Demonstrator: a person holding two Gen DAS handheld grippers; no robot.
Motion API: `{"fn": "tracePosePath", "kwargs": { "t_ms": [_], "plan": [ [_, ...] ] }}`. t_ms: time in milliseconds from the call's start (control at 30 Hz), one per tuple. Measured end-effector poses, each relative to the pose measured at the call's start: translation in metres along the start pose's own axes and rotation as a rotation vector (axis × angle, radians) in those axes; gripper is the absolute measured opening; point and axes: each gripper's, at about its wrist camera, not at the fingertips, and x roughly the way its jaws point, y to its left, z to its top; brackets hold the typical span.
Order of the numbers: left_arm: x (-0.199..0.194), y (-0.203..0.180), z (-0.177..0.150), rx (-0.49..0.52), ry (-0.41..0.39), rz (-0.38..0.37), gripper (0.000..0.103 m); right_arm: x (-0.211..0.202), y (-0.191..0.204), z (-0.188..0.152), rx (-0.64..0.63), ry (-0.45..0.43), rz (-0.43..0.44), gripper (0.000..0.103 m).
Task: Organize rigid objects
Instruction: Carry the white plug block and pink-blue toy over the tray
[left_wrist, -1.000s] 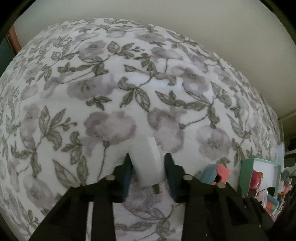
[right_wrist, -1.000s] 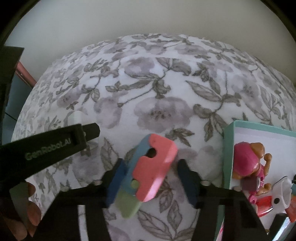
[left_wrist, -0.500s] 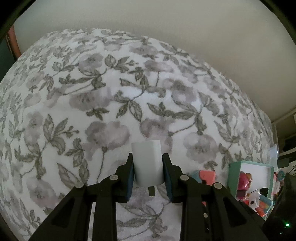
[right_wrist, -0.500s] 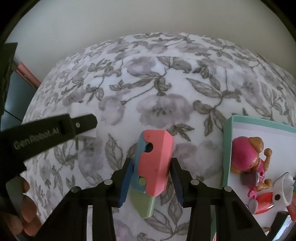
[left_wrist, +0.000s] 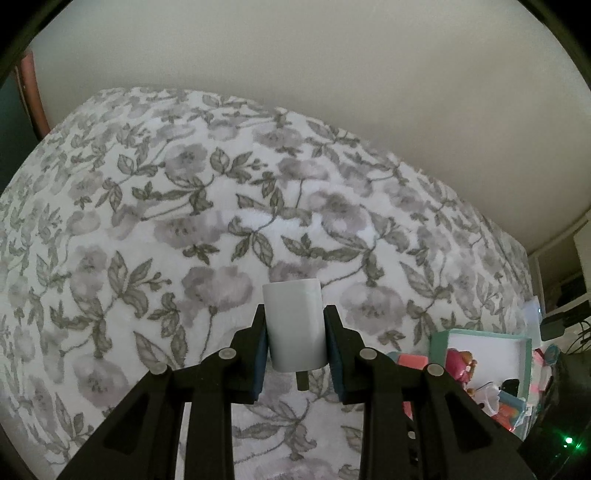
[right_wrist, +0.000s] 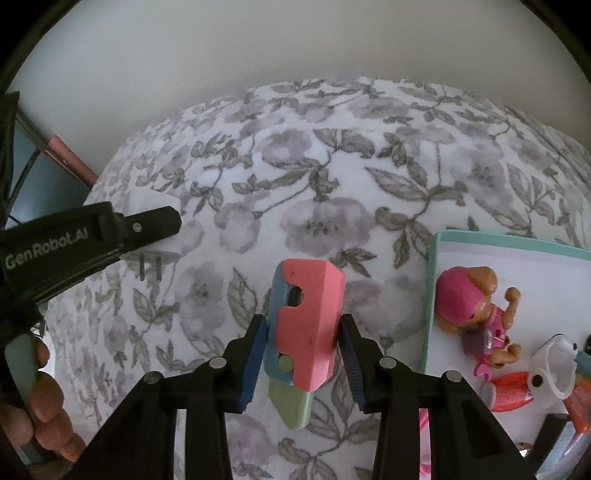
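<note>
White plastic is filling the left gripper (left_wrist: 295, 334): its blue pads are pressing on both flanks of a wall charger (left_wrist: 294, 325), whose metal prongs are poking out below the fingers toward the camera, and the charger is hanging clear of the bedspread (left_wrist: 155, 236). The right gripper (right_wrist: 303, 345) is clenching a pink, blue and green block toy (right_wrist: 303, 332), held upright between its pads with the green tip pointing down and the pink face toward the lens. Doing this step well probably means carrying both pieces across to the teal-rimmed box (right_wrist: 430, 295) that is sitting just right of the right gripper, keeping the grips firm and the wrists steady so that neither smooth piece is twisting out. The block toy is going in best over a bare white patch near the box's rim, left of the pink puppy figure (right_wrist: 476, 314) and the white and red toys beside it; the charger should be waiting its turn so the two grippers are not crowding each other. Under everything a plush bedspread with grey flowers is giving a soft, uneven footing, so anything set down may be tipping. Beyond it a plain pale wall (left_wrist: 332, 74) is rising, and what looks like a reddish frame is showing far left, though that edge is too dark to be sure.
</note>
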Motion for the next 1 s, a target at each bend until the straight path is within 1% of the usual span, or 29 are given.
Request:
{"fn": "tracePosePath", "kwargs": {
  "t_ms": [267,400,567,767,900,1000],
  "plan": [
    [-0.032,-0.017,-0.003,0.036,-0.058,-0.014,0.03,-0.042,-0.01,0.001,0.024,-0.061,0.006,0.042],
    [-0.047,-0.03,-0.008,0.064,-0.08,-0.024,0.03,-0.068,-0.017,-0.003,0.037,-0.091,-0.011,0.042],
    [-0.062,-0.05,-0.021,0.099,-0.094,-0.042,0.03,-0.093,-0.032,-0.016,0.065,-0.109,-0.037,0.042],
    [-0.068,-0.084,-0.044,0.168,-0.085,-0.068,0.03,-0.116,-0.062,-0.04,0.127,-0.114,-0.068,0.042],
    [-0.068,-0.103,-0.057,0.203,-0.061,-0.115,0.03,-0.126,-0.079,-0.051,0.16,-0.115,-0.084,0.042],
    [-0.067,-0.119,-0.067,0.24,-0.051,-0.118,0.03,-0.132,-0.092,-0.059,0.183,-0.114,-0.099,0.042]
  ]
}}
